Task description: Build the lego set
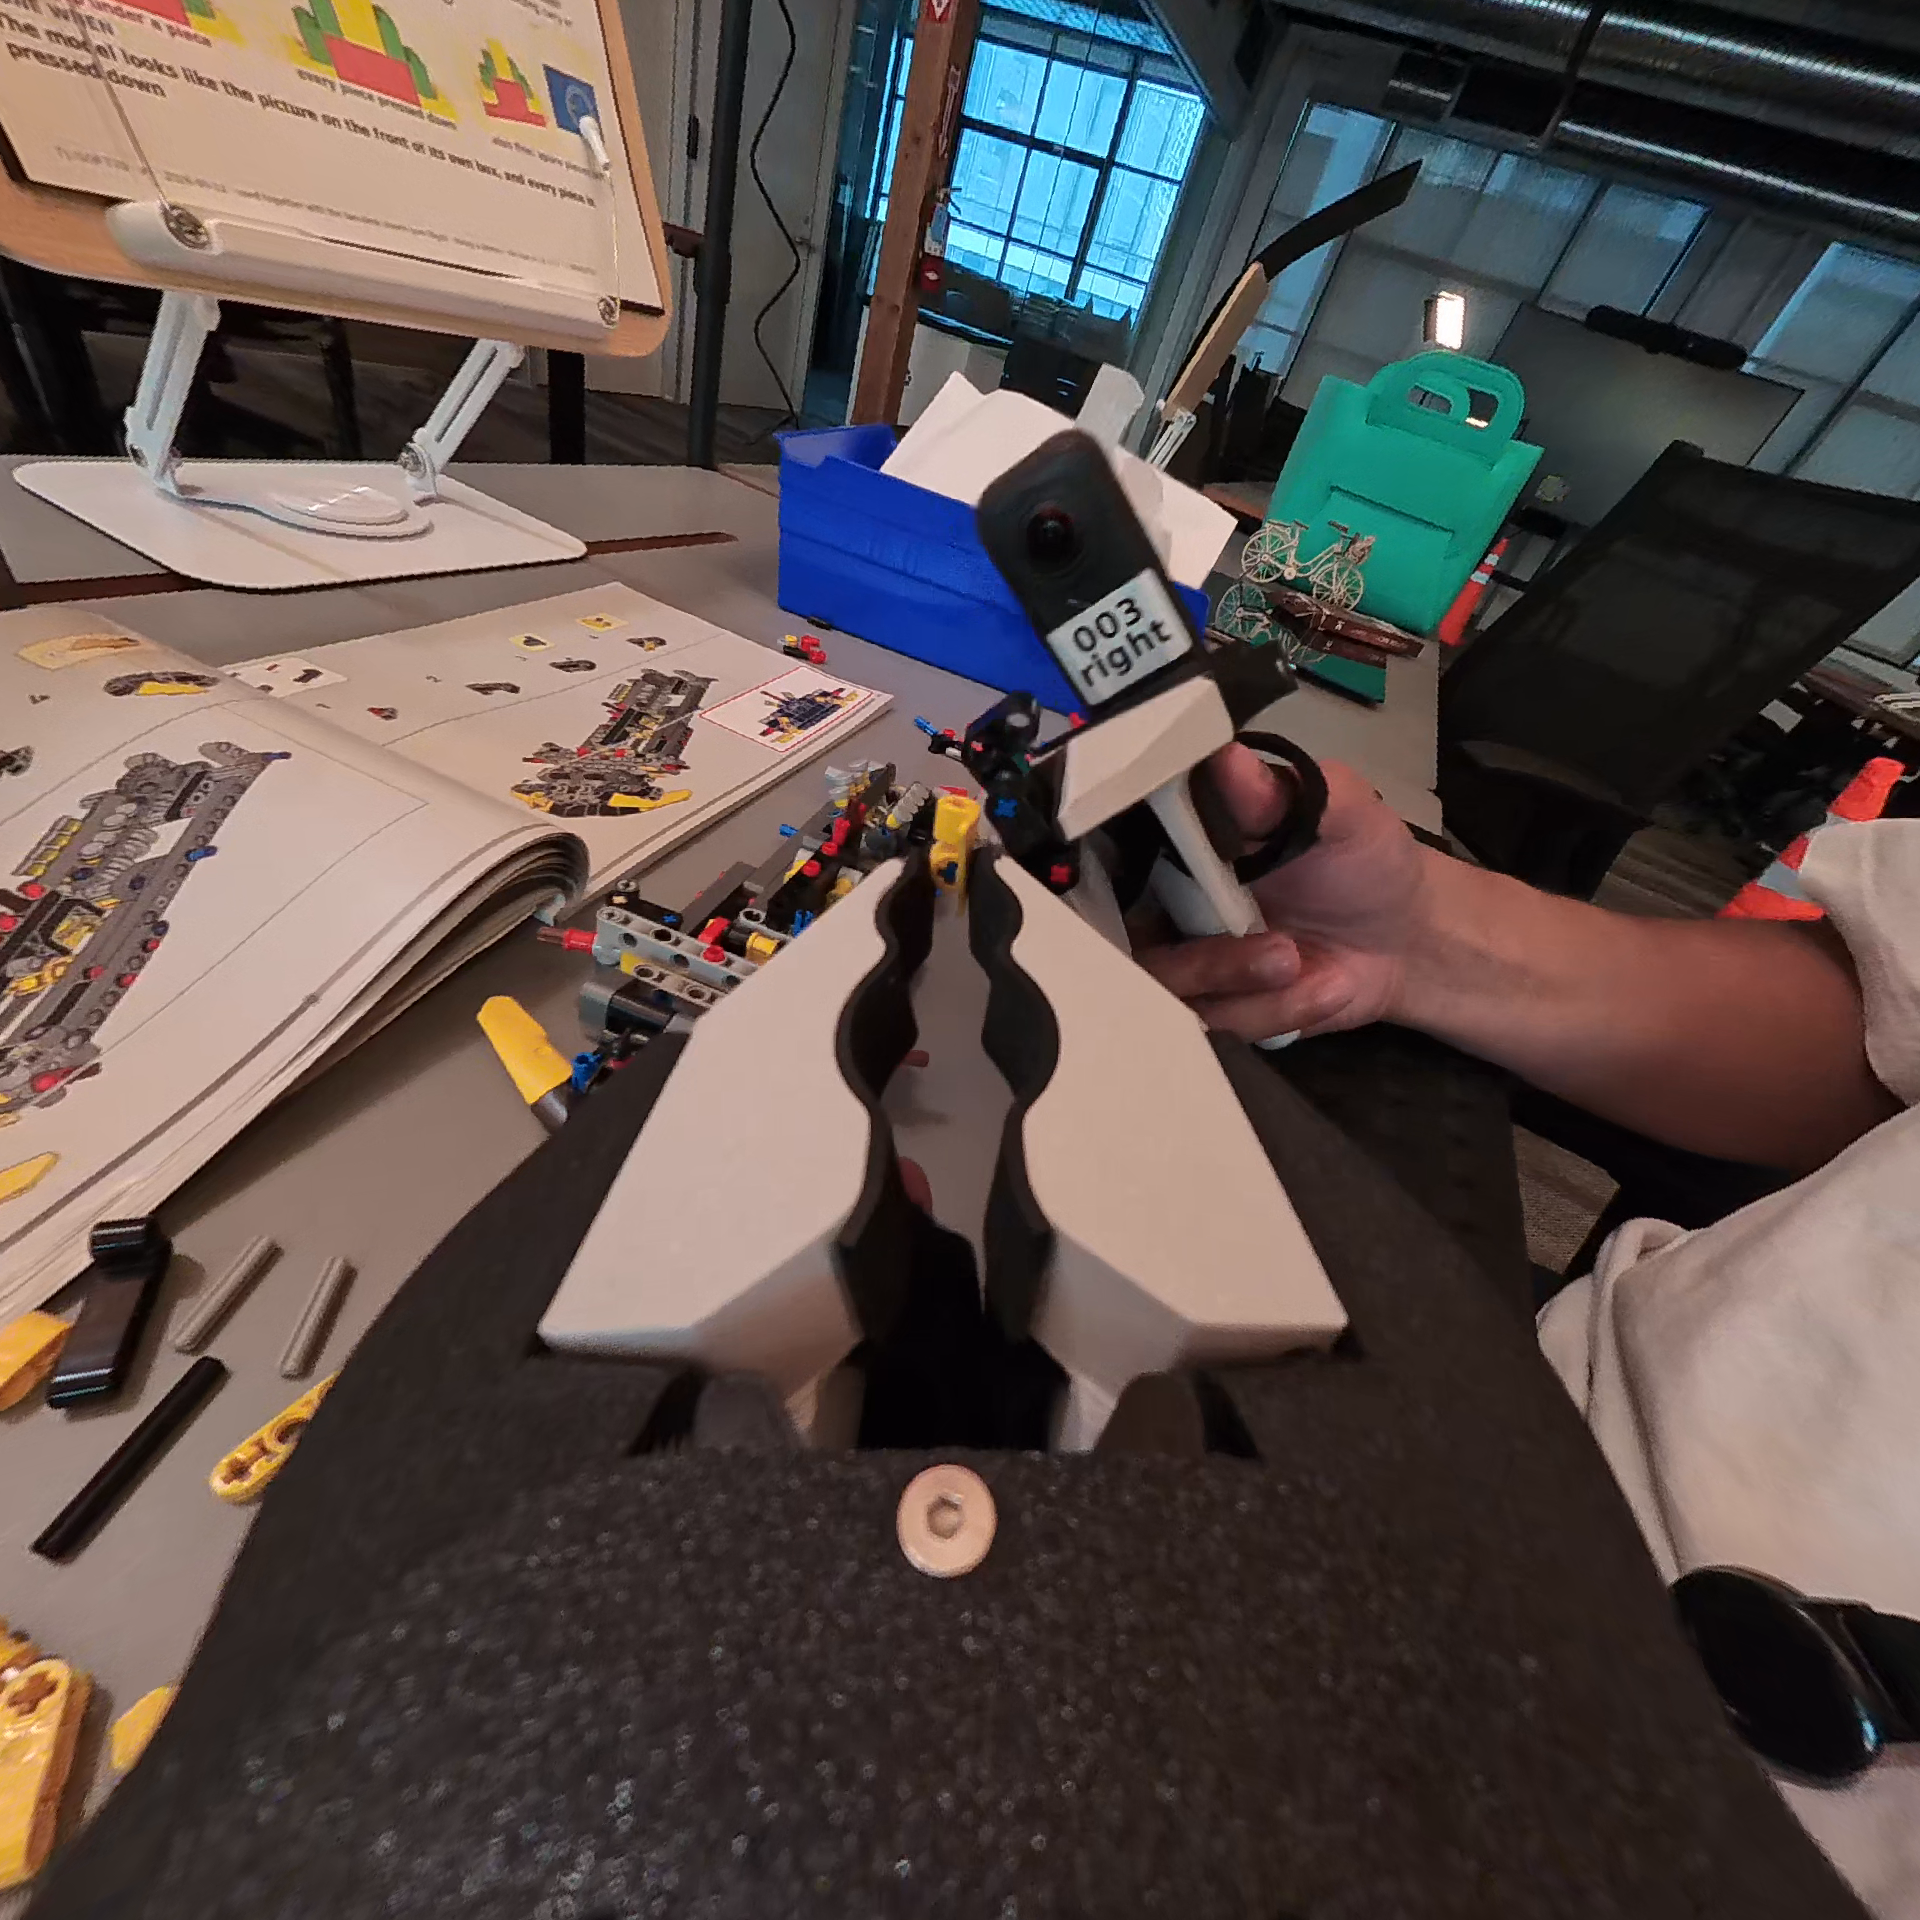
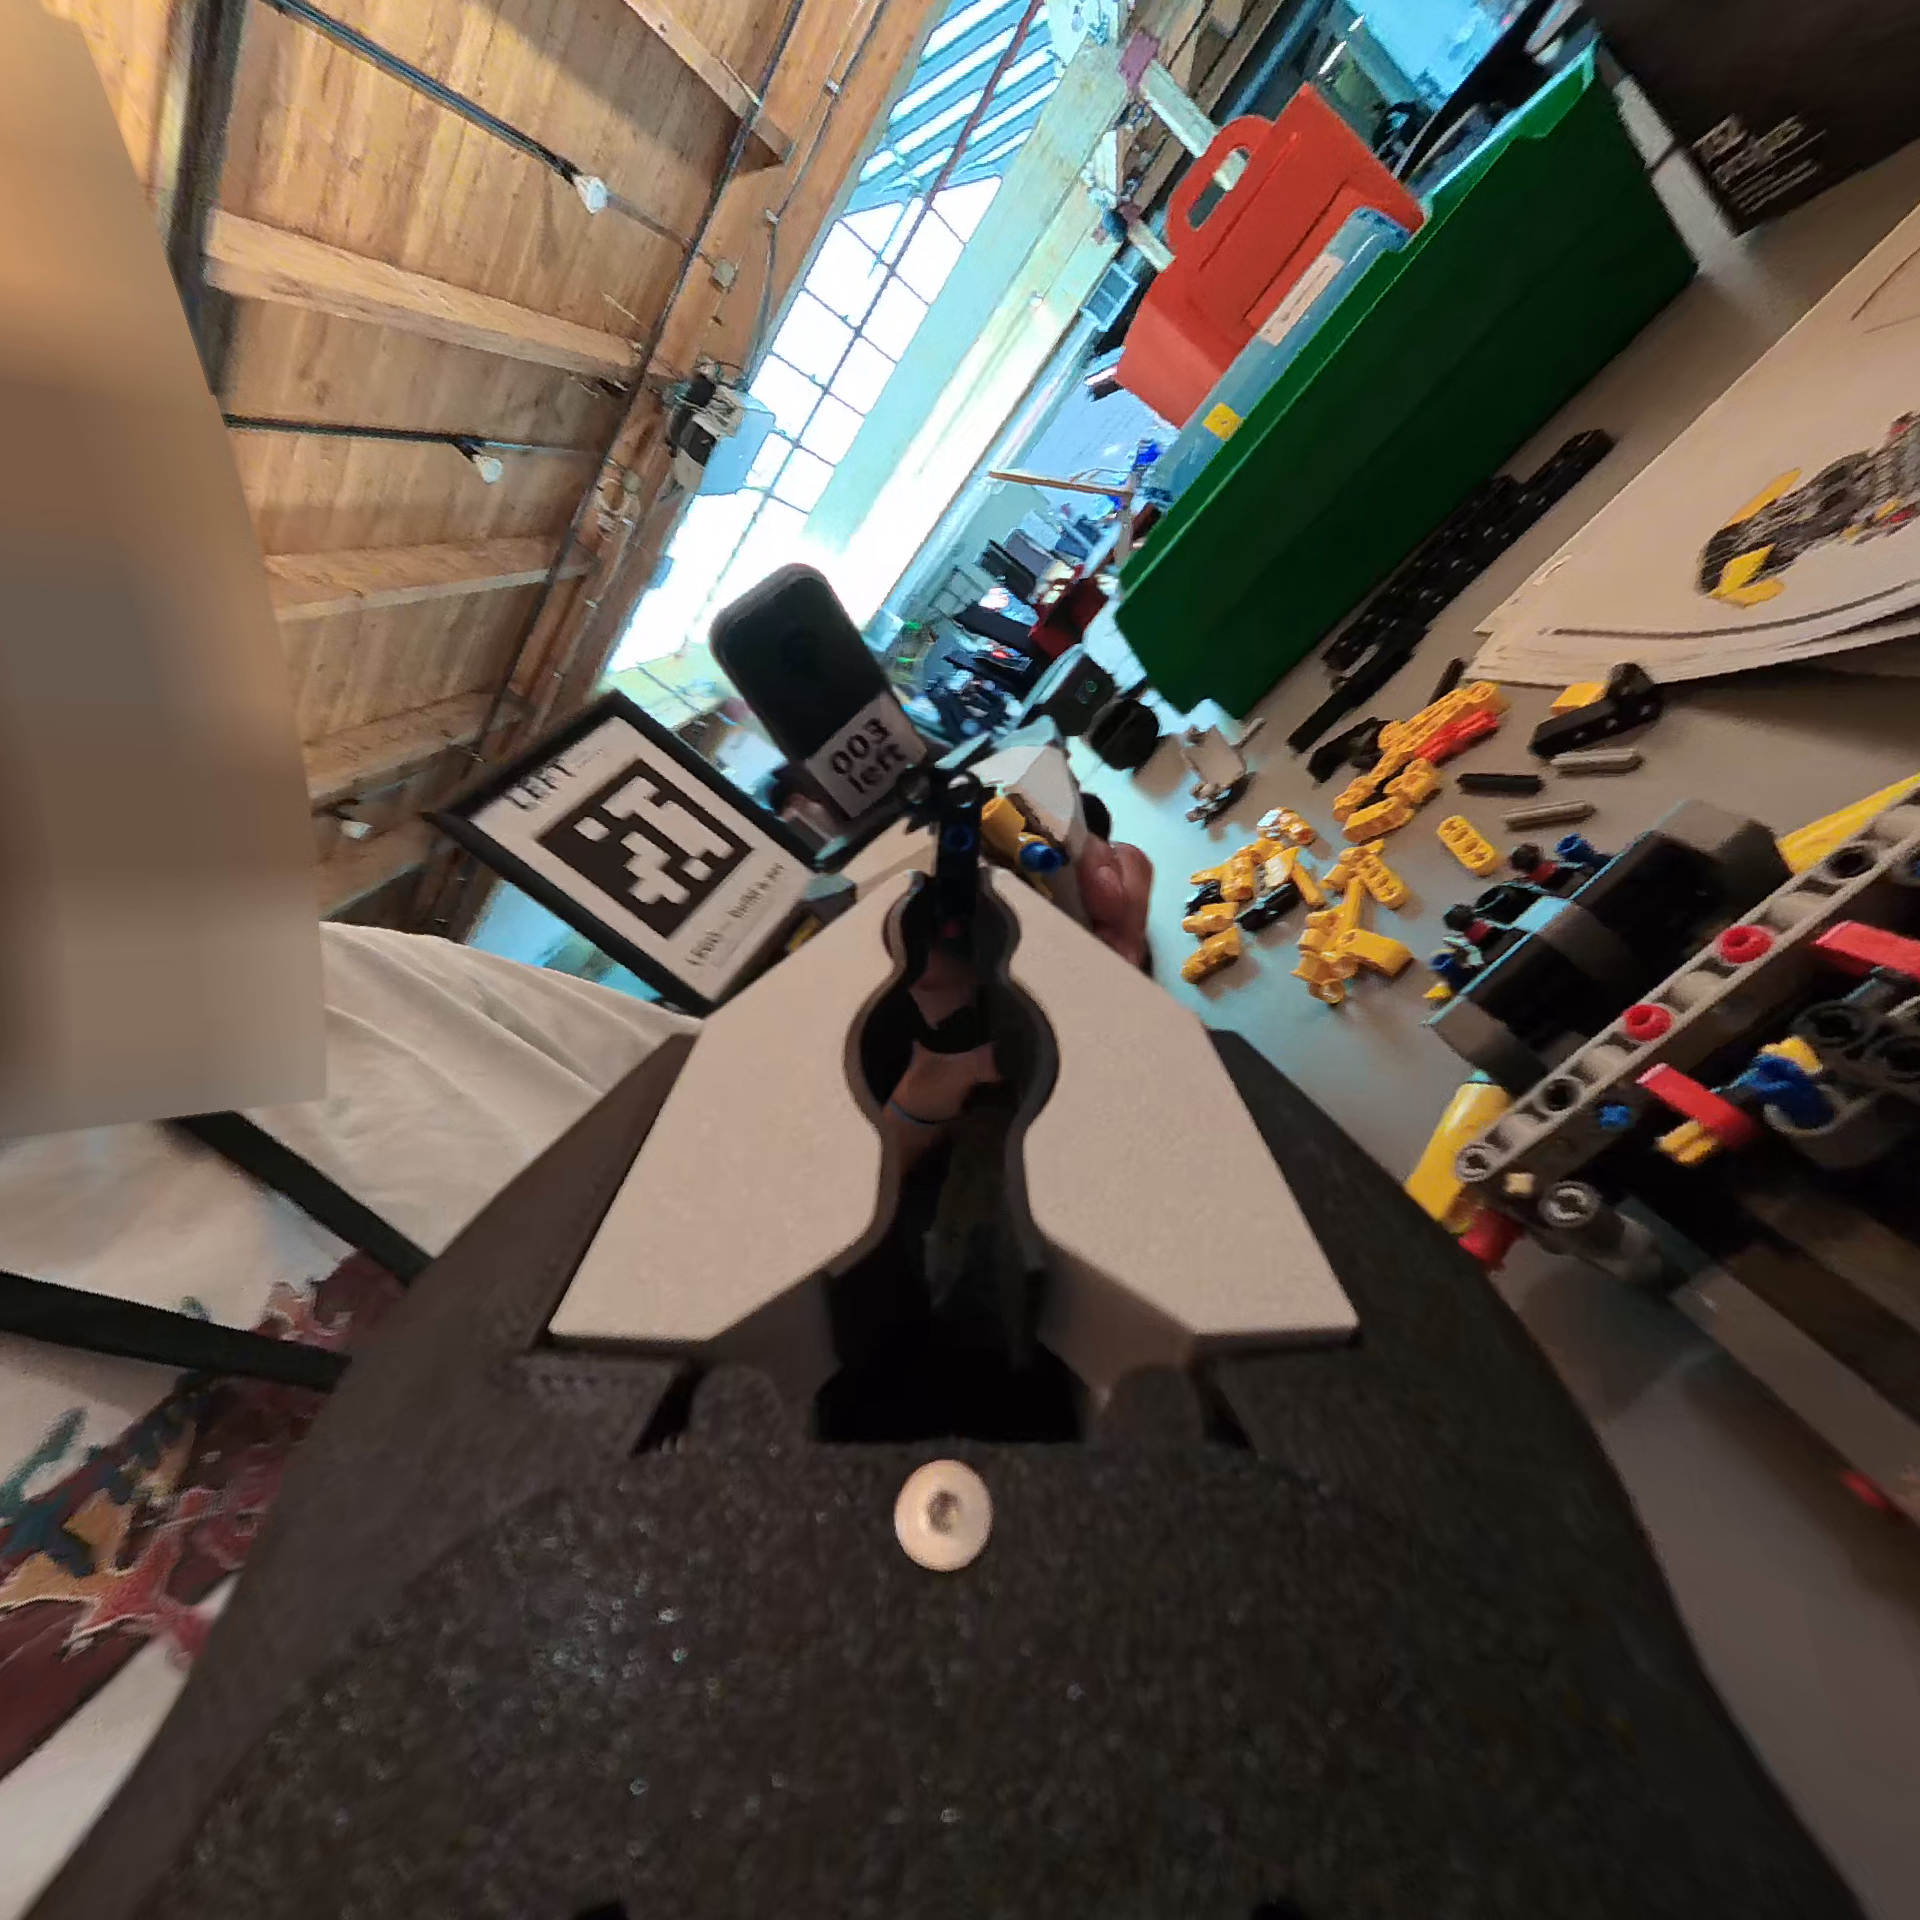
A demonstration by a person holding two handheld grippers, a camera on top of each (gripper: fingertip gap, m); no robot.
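Observation:
In the left wrist view my left gripper is shut on a small yellow lego piece, held above the table. Just to its right, my right gripper, held by a hand, grips a black lego assembly with blue pins, almost touching the yellow piece. In the right wrist view my right gripper is shut on that black assembly. The left gripper with the yellow piece is just beyond it. The partly built grey, black and yellow model lies on the table, also in the right wrist view.
An open instruction booklet lies left of the model. A blue bin and a white document stand are behind. Loose yellow, black and grey pieces lie near the front left, and several yellow ones before a green bin. The tips of both grippers are at nearly the same place.

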